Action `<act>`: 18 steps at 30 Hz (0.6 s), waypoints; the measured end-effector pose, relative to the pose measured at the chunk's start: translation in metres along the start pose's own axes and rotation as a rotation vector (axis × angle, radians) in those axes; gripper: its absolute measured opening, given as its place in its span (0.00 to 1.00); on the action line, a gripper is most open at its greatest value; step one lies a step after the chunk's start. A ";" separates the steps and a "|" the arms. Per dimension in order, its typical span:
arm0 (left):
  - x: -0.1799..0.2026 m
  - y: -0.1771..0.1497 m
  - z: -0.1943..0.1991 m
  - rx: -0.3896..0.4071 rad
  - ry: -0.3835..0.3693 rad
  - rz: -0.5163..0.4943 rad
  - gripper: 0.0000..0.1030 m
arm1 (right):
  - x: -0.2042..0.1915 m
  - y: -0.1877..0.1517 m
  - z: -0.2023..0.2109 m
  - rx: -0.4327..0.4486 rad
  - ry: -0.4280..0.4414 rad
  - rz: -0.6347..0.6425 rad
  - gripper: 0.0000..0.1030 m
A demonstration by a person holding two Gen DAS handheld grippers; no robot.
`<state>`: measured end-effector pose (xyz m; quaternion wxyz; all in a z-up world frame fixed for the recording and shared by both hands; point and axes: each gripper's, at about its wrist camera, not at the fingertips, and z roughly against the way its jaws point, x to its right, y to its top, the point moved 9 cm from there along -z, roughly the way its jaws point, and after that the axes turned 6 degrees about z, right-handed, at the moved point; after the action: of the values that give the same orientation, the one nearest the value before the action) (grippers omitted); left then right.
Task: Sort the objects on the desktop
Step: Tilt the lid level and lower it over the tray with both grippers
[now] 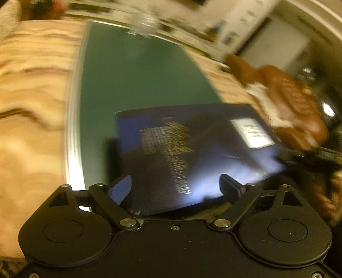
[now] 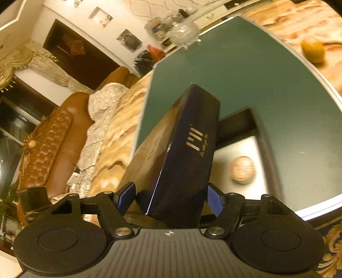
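Note:
A dark blue box lid with gold lettering is tilted above the green table top. My right gripper is shut on its near end. Below it lies the open black box base with a pale floor and a round tin inside. In the left wrist view the lid shows its broad face with gold print and a white label. My left gripper has its fingers spread either side of the lid's near edge, not pressing it. The right gripper's tip shows at the lid's right corner.
An orange fruit sits on the marbled wooden table beyond the green top's silver rim. A clear glass bowl stands at the far edge and also shows in the left wrist view. A brown leather sofa is left.

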<state>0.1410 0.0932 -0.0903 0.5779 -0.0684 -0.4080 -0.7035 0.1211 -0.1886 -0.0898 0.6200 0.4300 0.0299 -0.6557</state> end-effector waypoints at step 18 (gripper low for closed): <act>-0.070 0.027 -0.016 0.041 0.337 0.197 0.96 | 0.065 0.004 -0.001 0.050 -0.109 -0.003 0.85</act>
<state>0.1929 0.1364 -0.1273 0.7052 0.0225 -0.3113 -0.6366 0.1341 -0.2403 -0.1268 0.6086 0.4089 -0.0194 -0.6797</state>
